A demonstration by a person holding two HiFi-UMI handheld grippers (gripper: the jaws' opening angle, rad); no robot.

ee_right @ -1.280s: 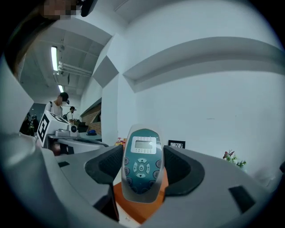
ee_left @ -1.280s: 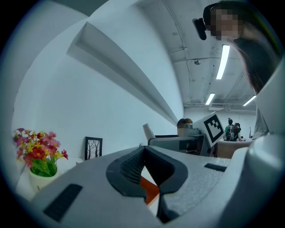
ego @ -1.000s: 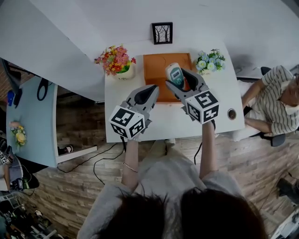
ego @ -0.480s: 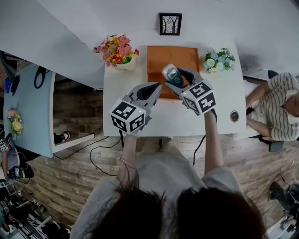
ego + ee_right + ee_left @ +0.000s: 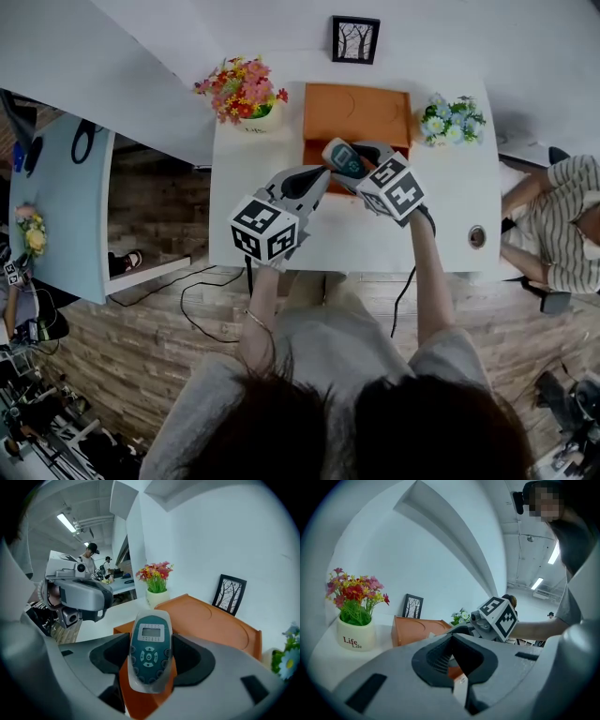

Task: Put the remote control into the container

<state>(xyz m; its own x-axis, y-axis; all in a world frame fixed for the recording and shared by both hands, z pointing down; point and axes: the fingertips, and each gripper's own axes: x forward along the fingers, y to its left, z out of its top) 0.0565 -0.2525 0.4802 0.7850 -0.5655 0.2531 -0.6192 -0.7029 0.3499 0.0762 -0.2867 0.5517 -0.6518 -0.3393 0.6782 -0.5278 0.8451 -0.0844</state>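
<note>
The grey-and-teal remote control (image 5: 149, 652) stands upright between the jaws of my right gripper (image 5: 150, 667), which is shut on its sides. In the head view the remote (image 5: 340, 156) hangs over the near left part of the orange container (image 5: 361, 111), with the right gripper (image 5: 351, 161) holding it. My left gripper (image 5: 315, 177) is shut and holds nothing; its tip is close to the remote's left side. The left gripper view shows its jaws (image 5: 452, 639) together, with the container (image 5: 415, 630) behind them.
A white pot of red and yellow flowers (image 5: 246, 94) stands left of the container, and blue-white flowers (image 5: 450, 119) stand to its right. A small framed picture (image 5: 355, 39) leans at the back. A seated person (image 5: 562, 225) is at the table's right end.
My right gripper has carried the remote leftward over the container, toward its near edge and closer to the left gripper. The left gripper has stayed shut.
</note>
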